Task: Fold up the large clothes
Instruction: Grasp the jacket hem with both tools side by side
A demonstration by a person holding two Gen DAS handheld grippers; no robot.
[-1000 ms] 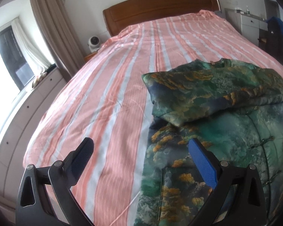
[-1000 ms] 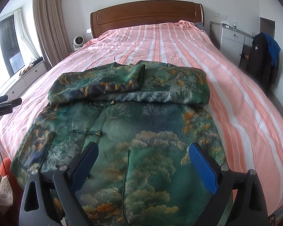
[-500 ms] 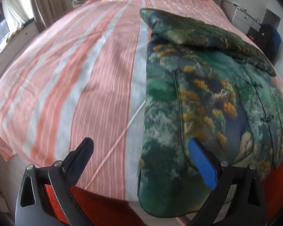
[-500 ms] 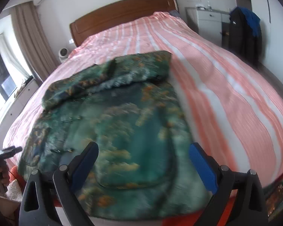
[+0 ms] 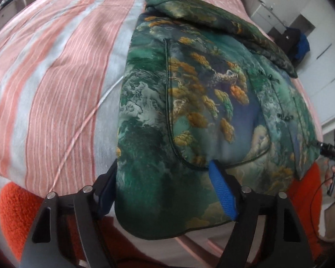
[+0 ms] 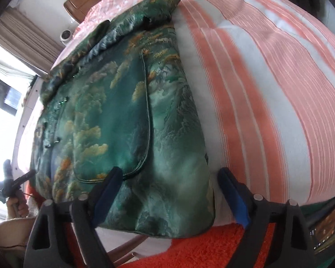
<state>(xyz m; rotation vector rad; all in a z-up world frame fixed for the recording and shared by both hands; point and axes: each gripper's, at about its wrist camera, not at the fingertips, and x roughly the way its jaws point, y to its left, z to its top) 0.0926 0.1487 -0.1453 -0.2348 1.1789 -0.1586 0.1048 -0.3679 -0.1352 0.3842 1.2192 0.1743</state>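
**Green jacket hem: both corners bracketed**

Green-and-gold landscape-print satin jacket lies flat on the pink striped bed, hem at the frame's bottom. Your left hand-held gripper and right hand-held gripper have dropped to the hem corners, jaws just narrowing around fabric, not yet pinching. Lift-and-fold comes next.

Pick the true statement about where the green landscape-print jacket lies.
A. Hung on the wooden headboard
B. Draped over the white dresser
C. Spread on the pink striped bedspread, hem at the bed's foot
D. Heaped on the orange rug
C: the green landscape-print jacket lies flat on the pink striped bedspread, its hem hanging over the near edge above the orange rug.
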